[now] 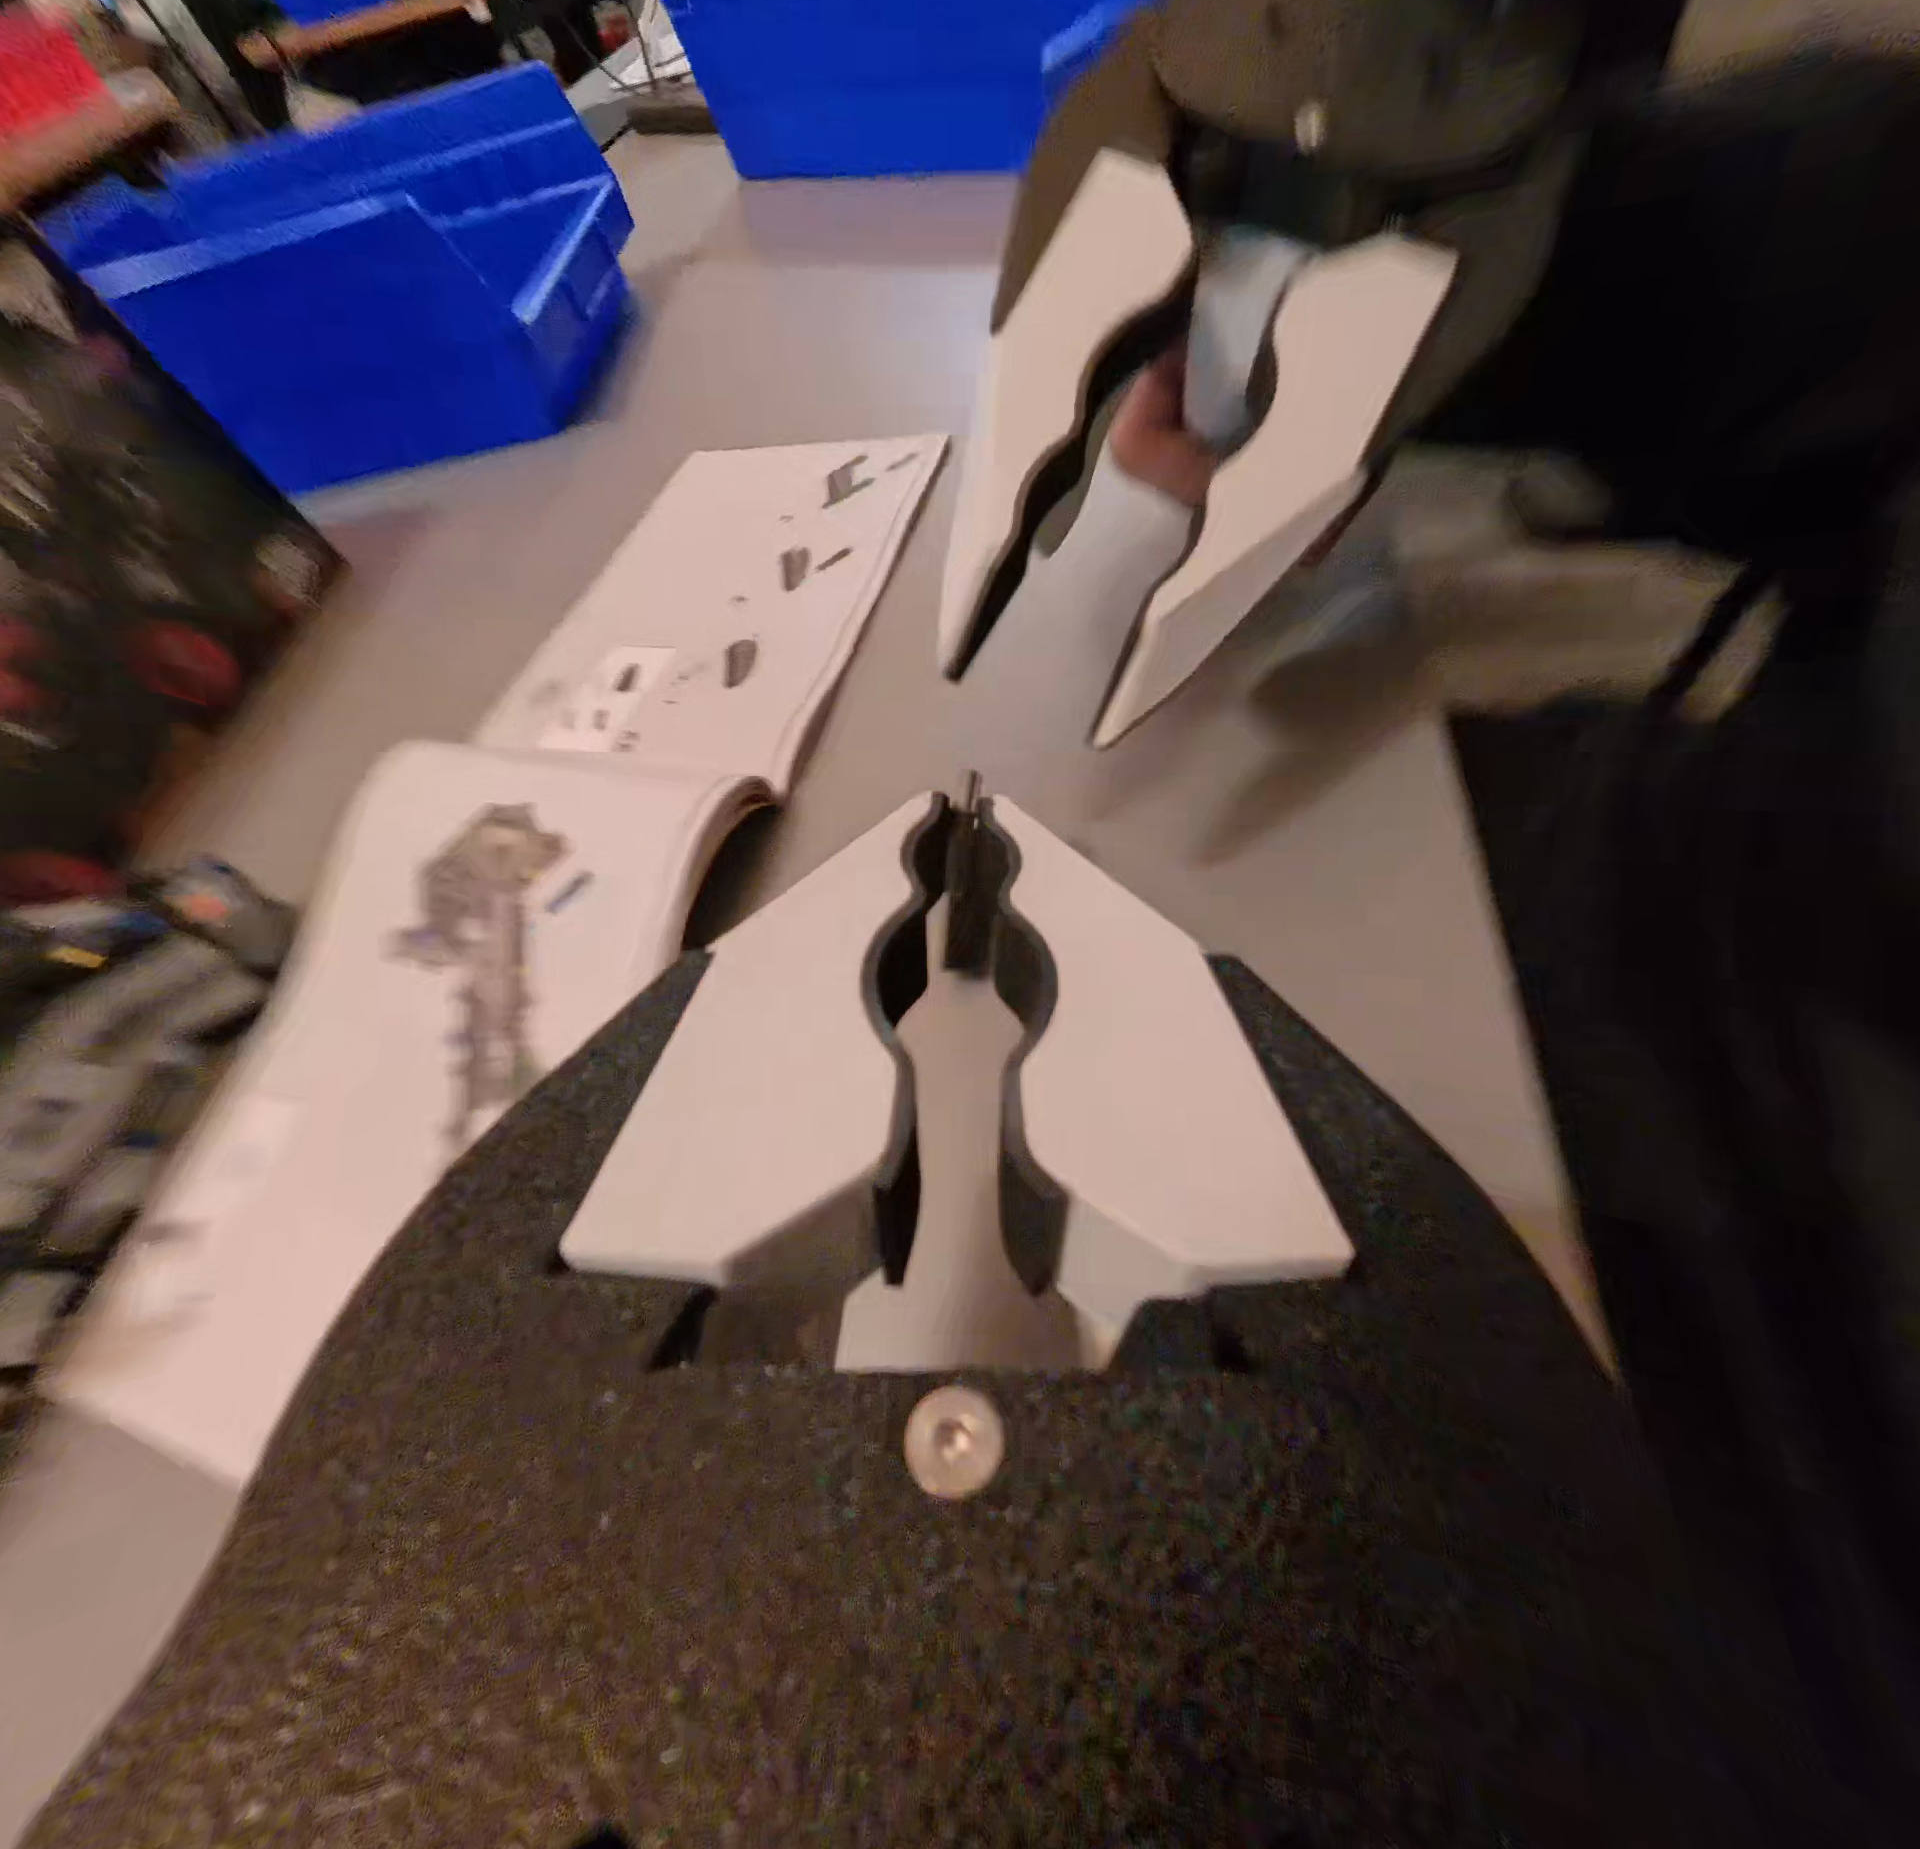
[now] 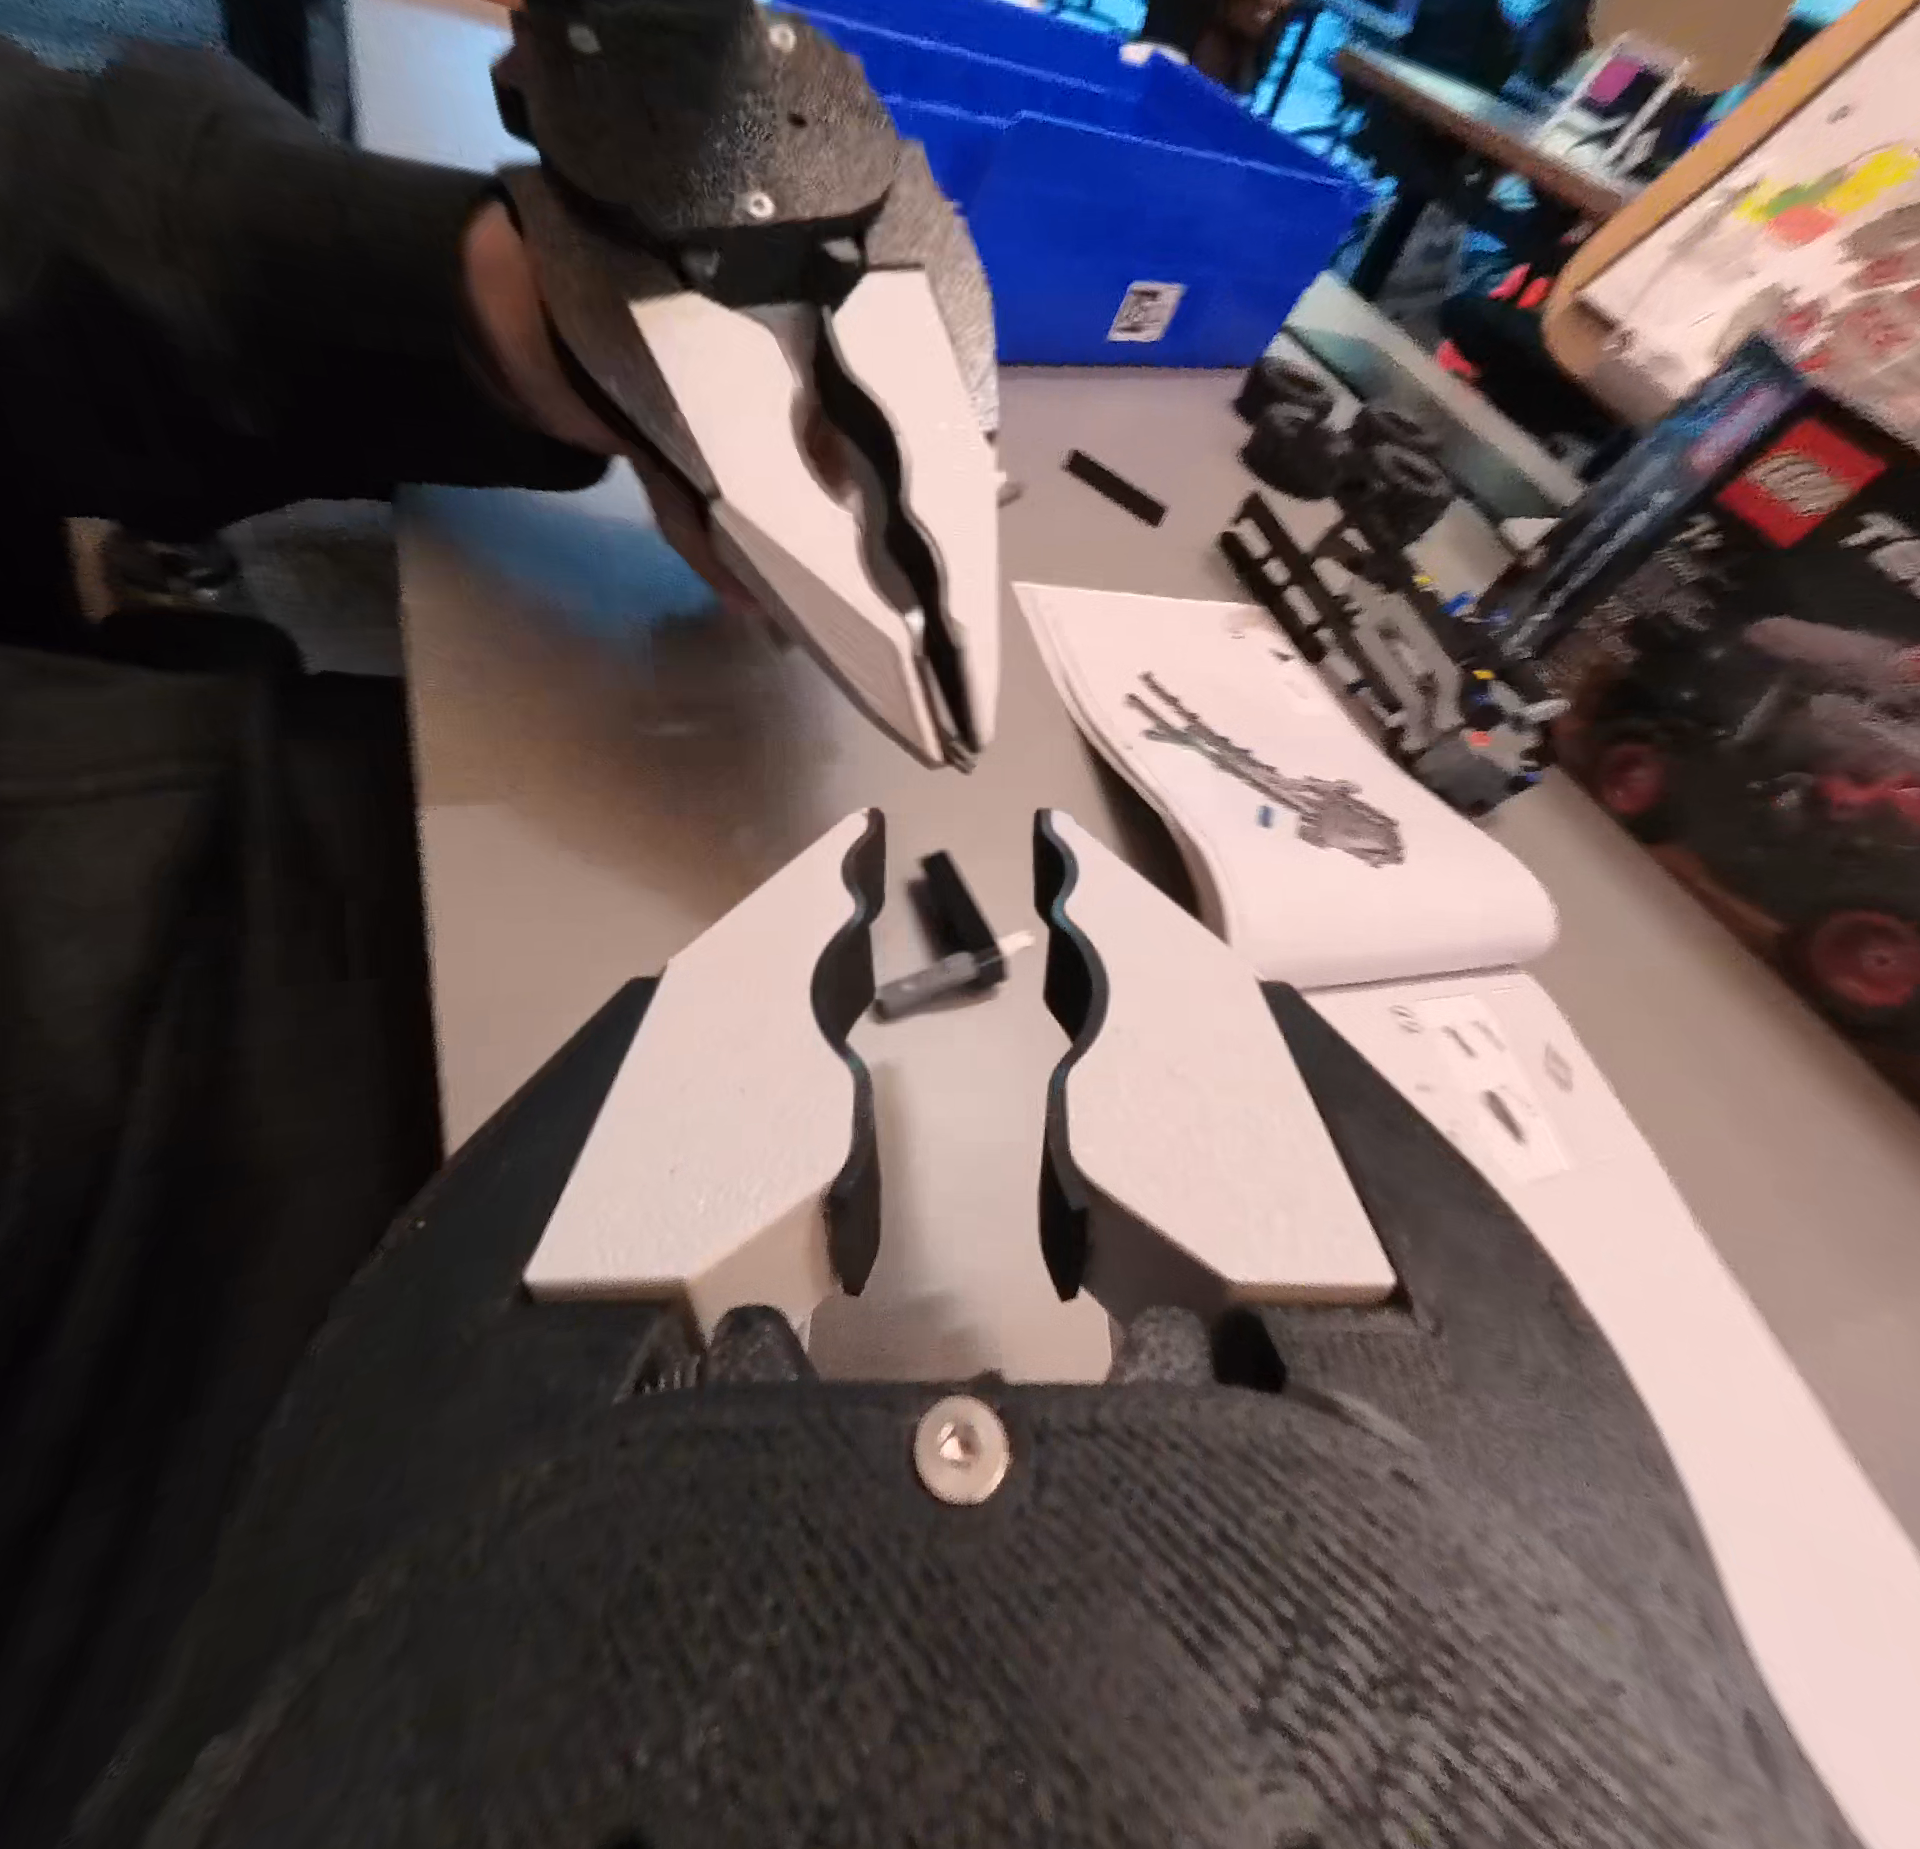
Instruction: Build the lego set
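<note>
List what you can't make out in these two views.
- Left wrist view: blur smears the open white paper instruction booklet's drawings.
- Left wrist view: the white-fingered left gripper flanks a small black plastic piece; gripped or lying beyond, unclear.
- Right wrist view: black cardboard lego box, cut by the right edge.

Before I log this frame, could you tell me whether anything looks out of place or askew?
Nothing looks damaged. The instruction booklet lies open with its page bowed upward, and a small black-and-grey Lego piece sits loose on the table between the open right gripper's fingers.
</note>
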A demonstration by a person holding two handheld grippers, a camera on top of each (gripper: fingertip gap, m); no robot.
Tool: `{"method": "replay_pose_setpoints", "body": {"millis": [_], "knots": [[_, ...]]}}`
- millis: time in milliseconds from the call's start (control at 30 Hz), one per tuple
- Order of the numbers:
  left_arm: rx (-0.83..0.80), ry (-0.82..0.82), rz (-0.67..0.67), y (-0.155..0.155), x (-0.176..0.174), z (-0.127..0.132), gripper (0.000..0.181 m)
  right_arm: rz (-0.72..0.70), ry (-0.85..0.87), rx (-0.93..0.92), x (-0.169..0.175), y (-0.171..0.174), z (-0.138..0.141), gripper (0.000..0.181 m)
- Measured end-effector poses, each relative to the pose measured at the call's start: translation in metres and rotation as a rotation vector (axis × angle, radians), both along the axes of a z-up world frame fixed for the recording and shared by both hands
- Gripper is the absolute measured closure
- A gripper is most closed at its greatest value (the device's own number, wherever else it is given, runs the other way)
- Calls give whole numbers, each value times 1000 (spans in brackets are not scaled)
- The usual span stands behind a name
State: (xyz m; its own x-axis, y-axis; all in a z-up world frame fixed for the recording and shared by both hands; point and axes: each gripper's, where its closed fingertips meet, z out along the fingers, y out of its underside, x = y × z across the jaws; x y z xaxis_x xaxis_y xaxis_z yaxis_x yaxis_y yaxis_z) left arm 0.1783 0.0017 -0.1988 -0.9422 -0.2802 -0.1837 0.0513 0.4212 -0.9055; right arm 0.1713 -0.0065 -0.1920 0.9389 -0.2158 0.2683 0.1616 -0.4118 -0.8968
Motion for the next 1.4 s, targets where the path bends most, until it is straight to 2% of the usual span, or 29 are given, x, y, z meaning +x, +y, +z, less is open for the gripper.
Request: {"method": "replay_pose_setpoints", "body": {"millis": [100, 133, 267, 367, 567, 633, 900, 1167, 1400], "knots": [[174, -393, -31, 4, 0, 4, 178, 4, 36, 26, -6, 6, 3, 164], [197, -478, -34, 3, -2, 7, 178, -4, 53, 32, -5, 7, 3, 165], [175, -582, -31, -2, -8, 21, 178, 10, 185, 149, -9, 10, 14, 168], [160, -659, -25, -2, -11, 32, 178, -6, 280, 184, -8, 10, 12, 161], [274, -817, -21, -10, -10, 27, 179, -100, 440, 370, -4, 0, 25, 167], [267, -852, -23, -17, -12, 28, 179, -138, 460, 366, -2, -2, 19, 165], [282, -949, -15, -25, -8, 28, 179, -123, 449, 415, -3, -7, 26, 181], [248, -970, -26, -28, -7, 28, 179, -133, 366, 391, -2, -9, 27, 181], [235, -994, -32, -30, -9, 31, 178, -129, 379, 410, -4, -12, 29, 181]]}}
